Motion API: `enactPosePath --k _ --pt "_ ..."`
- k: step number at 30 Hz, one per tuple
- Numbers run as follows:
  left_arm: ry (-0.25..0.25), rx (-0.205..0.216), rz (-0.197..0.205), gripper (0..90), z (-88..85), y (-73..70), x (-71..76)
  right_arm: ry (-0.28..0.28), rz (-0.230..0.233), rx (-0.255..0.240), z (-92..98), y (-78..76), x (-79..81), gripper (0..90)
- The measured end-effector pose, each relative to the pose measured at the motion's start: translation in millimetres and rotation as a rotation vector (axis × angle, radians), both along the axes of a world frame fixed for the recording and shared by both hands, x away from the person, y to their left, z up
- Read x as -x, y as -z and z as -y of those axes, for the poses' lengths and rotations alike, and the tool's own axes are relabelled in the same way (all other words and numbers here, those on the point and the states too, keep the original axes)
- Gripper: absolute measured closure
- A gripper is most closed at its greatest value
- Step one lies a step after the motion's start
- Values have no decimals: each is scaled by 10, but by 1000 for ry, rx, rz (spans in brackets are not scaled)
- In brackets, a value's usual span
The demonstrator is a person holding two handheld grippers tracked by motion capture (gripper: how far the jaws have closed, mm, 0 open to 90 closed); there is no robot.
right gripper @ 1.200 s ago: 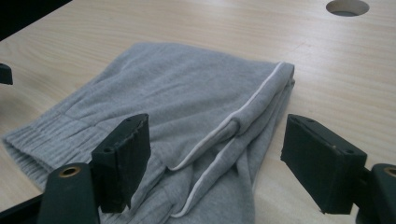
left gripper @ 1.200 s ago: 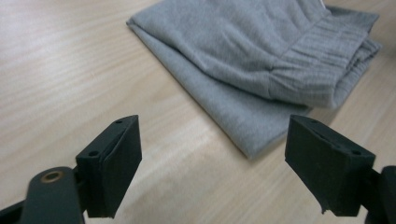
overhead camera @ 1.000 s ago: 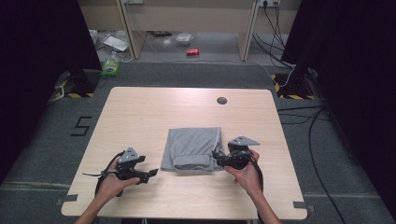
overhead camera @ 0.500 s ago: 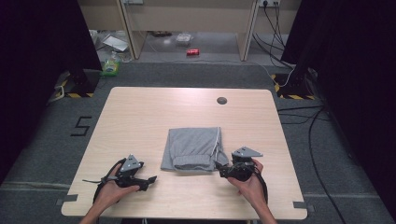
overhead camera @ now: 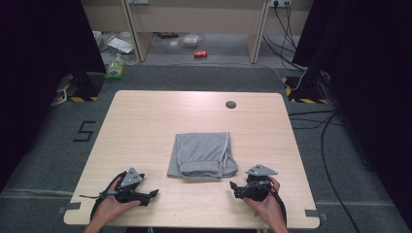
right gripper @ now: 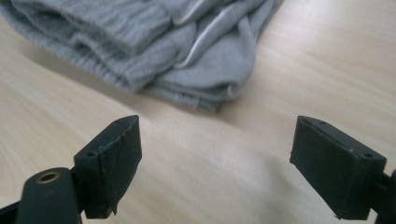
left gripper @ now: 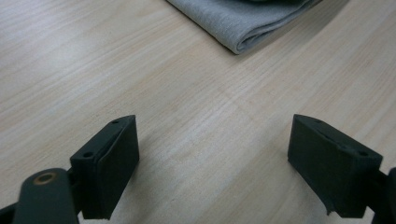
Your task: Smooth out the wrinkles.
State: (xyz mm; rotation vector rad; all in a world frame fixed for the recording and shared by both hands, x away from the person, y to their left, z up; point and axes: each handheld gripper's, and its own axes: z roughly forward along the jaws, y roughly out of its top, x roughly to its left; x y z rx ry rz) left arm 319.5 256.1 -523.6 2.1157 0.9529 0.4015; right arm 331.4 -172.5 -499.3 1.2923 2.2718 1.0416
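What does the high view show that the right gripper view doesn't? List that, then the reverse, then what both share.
High view: the whole table, a dark round cap near its far edge, a red can on the floor beyond, and the left claw and right claw near the front edge, apart from the folded grey garment. Right gripper view: close up, the garment's ribbed band and white piping, and the right claw's jaws wide apart, just opening, bare wood between them. Both: the garment on light wood.
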Motion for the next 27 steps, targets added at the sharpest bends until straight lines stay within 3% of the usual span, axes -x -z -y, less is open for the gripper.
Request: enactPosePath --k 3,6,27 --pt "-5 -1 -3 152 -1 0 -3 -1 -19 38 -1 44 40 166" --pt "-7 -2 -3 149 0 -1 -5 -4 -24 109 2 115 55 146" --pt "-17 0 -3 147 3 0 -31 -24 -9 102 1 149 31 108"
